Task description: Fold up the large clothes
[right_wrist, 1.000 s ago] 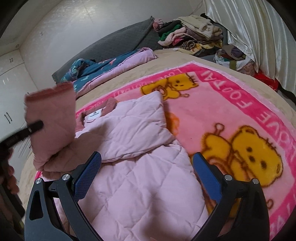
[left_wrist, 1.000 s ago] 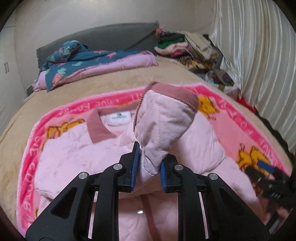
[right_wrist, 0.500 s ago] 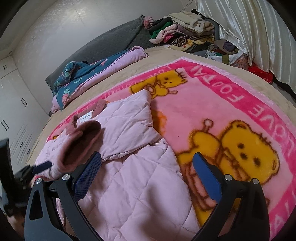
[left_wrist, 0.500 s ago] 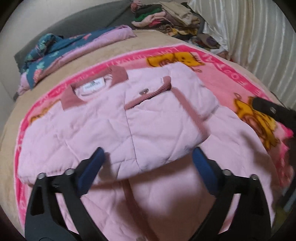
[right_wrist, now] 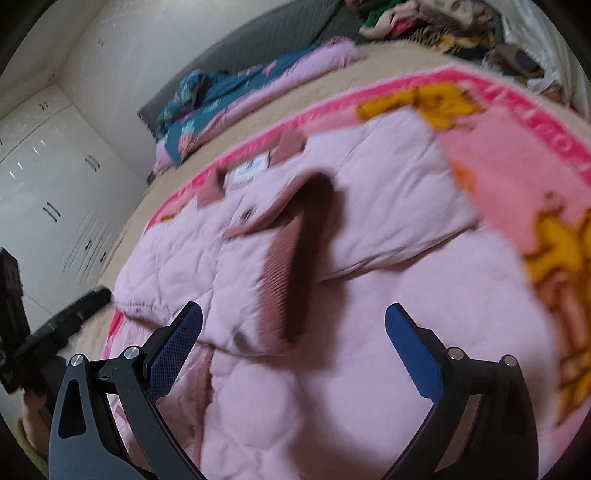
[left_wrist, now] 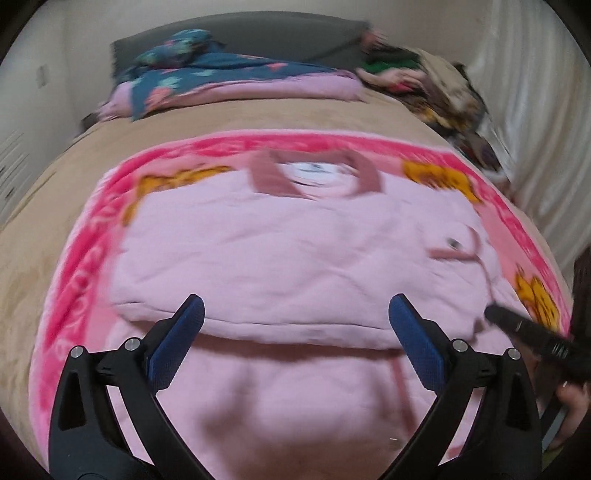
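A pale pink quilted jacket (left_wrist: 288, 251) lies flat on a pink bear-print blanket (left_wrist: 85, 258), collar (left_wrist: 273, 177) at the far side. Both sleeves are folded across its chest; the dusky ribbed cuff (right_wrist: 291, 280) of the top sleeve shows in the right wrist view. My left gripper (left_wrist: 295, 321) hovers open above the folded sleeve's near edge, nothing between its blue pads. My right gripper (right_wrist: 293, 325) is open too, just short of the cuff on the same jacket (right_wrist: 369, 369). The other gripper's black finger pokes in at the right edge (left_wrist: 532, 336) and at the left edge (right_wrist: 70, 314).
A folded floral and pink quilt (left_wrist: 229, 81) lies at the head of the bed against a grey headboard (left_wrist: 280, 33). Stacked clothes (left_wrist: 436, 85) sit at the far right by a white curtain (left_wrist: 535, 129). White cupboards (right_wrist: 48, 192) stand on the left.
The left gripper let go of the sleeve it was holding up; the sleeve now lies folded across the jacket. Both grippers have swung left over the jacket, and the views are blurred by motion.
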Tool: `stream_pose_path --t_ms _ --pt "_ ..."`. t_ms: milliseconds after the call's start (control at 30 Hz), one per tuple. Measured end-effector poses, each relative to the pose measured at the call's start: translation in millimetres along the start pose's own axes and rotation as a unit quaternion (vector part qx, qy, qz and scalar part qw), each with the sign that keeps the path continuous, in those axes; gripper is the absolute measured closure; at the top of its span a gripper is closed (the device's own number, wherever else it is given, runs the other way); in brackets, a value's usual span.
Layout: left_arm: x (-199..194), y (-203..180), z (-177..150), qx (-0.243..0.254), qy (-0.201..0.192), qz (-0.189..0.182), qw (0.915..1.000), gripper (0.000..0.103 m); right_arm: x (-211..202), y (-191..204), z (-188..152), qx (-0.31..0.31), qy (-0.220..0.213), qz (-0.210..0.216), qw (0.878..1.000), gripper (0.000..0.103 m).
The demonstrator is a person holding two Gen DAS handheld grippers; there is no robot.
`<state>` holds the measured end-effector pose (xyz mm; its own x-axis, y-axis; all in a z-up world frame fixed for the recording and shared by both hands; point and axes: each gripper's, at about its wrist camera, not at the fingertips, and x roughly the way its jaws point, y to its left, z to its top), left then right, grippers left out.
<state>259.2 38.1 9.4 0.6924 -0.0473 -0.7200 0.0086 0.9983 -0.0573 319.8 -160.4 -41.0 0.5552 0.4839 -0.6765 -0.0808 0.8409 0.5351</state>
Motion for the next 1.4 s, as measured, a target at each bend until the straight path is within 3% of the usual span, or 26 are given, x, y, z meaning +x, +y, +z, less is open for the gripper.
stream_pose_path --t_ms 67,100,167,233,333,467,633,967,1367,1400 --pt "-2.7 21.9 2.5 -0.023 -0.005 0.014 0.9996 0.01 12.5 2.8 -2.2 0.019 0.005 0.011 1.0 0.005" --pt "-4.2 28.9 3.1 -0.03 -0.008 0.021 0.9993 0.01 16.5 3.3 -2.1 0.025 0.005 0.016 1.0 0.012" --pt "-6.7 48.6 4.0 -0.053 -0.015 0.034 0.9979 0.01 21.2 3.9 -1.4 0.027 0.003 0.014 1.0 0.029" --pt "-8.3 65.0 3.4 -0.077 -0.022 0.036 0.9961 0.01 21.7 5.0 2.0 0.022 -0.002 0.032 0.999 0.065" --pt "-5.2 86.7 3.7 -0.117 -0.021 0.029 0.9925 0.01 9.7 20.9 7.9 -0.026 -0.031 0.037 0.999 0.082" --pt "-3.3 100.0 9.7 -0.127 -0.029 0.03 0.9909 0.01 -25.3 51.5 32.8 -0.113 -0.102 0.035 0.988 0.083" --pt "2.2 107.4 17.9 -0.137 -0.039 0.015 0.9897 0.01 -33.4 51.3 63.7 -0.139 -0.13 -0.005 0.982 0.083" --pt "32.5 93.3 21.7 -0.118 -0.028 -0.015 0.9925 0.01 2.9 18.7 47.0 -0.117 -0.087 -0.065 0.987 0.082" --pt "50.0 73.9 13.0 -0.074 -0.02 -0.03 0.9966 0.01 13.2 19.1 31.6 -0.117 -0.066 -0.105 0.985 0.062" --pt "48.9 71.8 13.6 -0.071 -0.023 -0.036 0.9966 0.01 13.2 19.3 30.5 -0.117 -0.066 -0.108 0.985 0.056"
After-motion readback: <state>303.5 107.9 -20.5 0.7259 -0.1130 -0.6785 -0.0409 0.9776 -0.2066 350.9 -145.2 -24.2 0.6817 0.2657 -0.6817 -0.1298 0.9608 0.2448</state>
